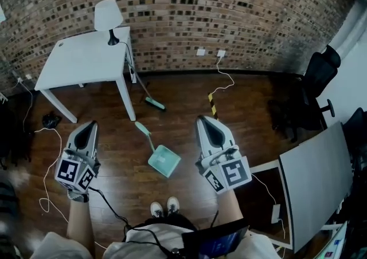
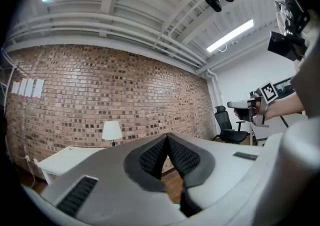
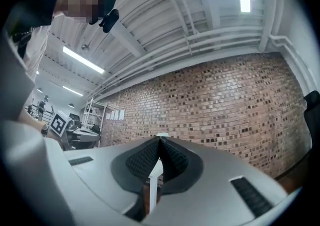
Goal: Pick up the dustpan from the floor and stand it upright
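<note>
The teal dustpan [image 1: 163,160] lies flat on the wooden floor just ahead of the person's feet, its handle pointing up-left. My left gripper [image 1: 90,125] is held high to its left, shut and empty. Right of the dustpan, my right gripper [image 1: 204,120] is also raised, shut, with nothing in it. In the left gripper view the jaws of the left gripper [image 2: 167,136] meet at their tips against the brick wall, and the right gripper [image 2: 246,104] shows at the right edge. The right gripper [image 3: 159,140] shows the same closed jaws in its own view.
A white table [image 1: 86,60] with a lamp [image 1: 108,16] stands at the back left. A teal broom [image 1: 152,102] leans by its leg. A black office chair [image 1: 314,86] and a grey panel [image 1: 316,176] are at the right. Cables [image 1: 46,180] trail on the floor.
</note>
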{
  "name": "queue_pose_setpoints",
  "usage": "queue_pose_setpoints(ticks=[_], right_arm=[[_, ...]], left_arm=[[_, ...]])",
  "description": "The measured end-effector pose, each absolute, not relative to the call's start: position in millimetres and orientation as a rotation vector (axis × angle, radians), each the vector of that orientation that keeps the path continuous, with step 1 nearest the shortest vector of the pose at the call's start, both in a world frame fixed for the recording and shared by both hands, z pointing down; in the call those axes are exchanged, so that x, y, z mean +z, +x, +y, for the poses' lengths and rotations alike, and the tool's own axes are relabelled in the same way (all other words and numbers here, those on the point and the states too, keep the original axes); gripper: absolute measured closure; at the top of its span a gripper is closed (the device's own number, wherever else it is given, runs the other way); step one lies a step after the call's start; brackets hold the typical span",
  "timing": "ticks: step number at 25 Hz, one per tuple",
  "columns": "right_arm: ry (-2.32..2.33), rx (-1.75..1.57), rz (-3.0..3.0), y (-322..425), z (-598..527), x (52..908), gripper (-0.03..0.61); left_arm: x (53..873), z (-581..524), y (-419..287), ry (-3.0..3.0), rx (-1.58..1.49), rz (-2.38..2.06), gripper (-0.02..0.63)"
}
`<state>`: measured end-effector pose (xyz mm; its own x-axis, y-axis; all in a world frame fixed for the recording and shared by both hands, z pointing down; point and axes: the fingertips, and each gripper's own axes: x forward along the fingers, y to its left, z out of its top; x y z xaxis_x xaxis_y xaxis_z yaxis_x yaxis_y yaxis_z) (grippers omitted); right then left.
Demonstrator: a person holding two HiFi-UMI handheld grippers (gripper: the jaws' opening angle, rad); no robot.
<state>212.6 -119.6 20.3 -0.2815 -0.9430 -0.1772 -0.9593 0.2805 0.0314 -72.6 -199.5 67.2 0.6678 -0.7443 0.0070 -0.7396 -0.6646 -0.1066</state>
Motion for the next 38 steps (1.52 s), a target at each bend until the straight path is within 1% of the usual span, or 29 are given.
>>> queue_pose_setpoints(ticks=[10, 19, 26, 34, 38], right_arm=[[-1.791, 0.225, 2.435, 201, -102, 11, 0.598], [-1.782, 0.266, 2.444, 166, -43, 9, 0.598], [-1.768, 0.164, 2.425, 158, 53, 26, 0.598], [-1.669, 0.163, 2.504, 160, 233, 37, 0.598], [-1.637, 0.135, 2.568, 154, 306, 39, 0.600]], left_arm=[[60, -177, -51, -2.779, -0.083, 1.197, 0.621], [63, -115, -56, -2.798, -0.092, 1.129, 0.621], [74, -19, -50, -2.822, -0.113, 1.118, 0.621], [73, 162, -43, -2.738, -0.122, 1.218, 0.621], [74, 244, -43, -2.753, -0.138, 1.255, 0.621]])
